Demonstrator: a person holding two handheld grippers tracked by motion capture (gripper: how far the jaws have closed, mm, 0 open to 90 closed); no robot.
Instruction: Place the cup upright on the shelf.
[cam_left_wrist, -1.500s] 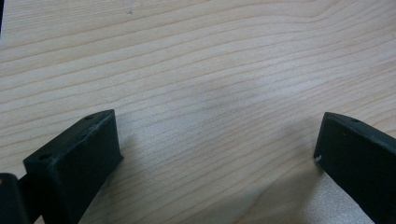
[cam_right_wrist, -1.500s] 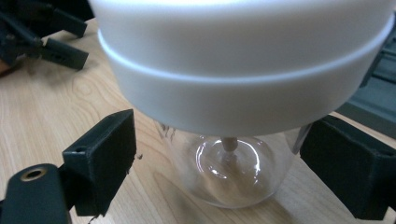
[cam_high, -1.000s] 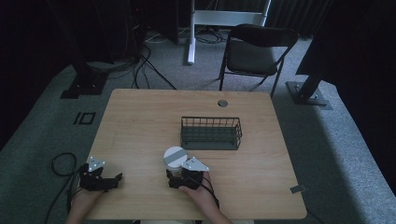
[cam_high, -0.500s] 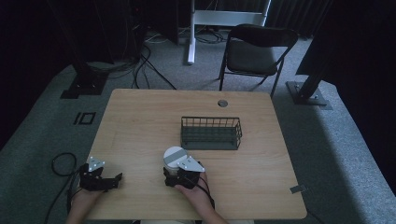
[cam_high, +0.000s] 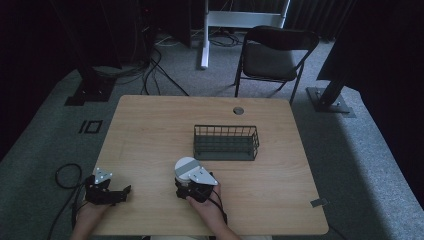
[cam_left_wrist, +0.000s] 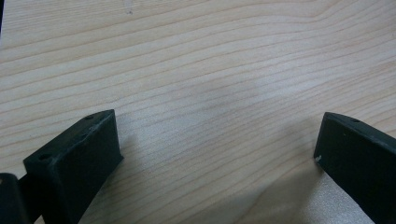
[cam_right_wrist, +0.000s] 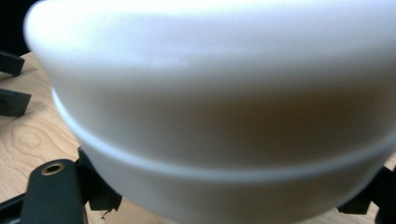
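Down at the near edge of the wooden table (cam_high: 150, 130), the right gripper (cam_high: 187, 186) clamps a white round bowl-like object (cam_high: 185, 167), its jaws pressing either side. Which way the object opens or where its axis runs cannot be told. It sits near the wire basket (cam_high: 226, 142), apart from it. Well to the left, the left gripper (cam_high: 120, 192) rests with jaws spread wide over bare wood.
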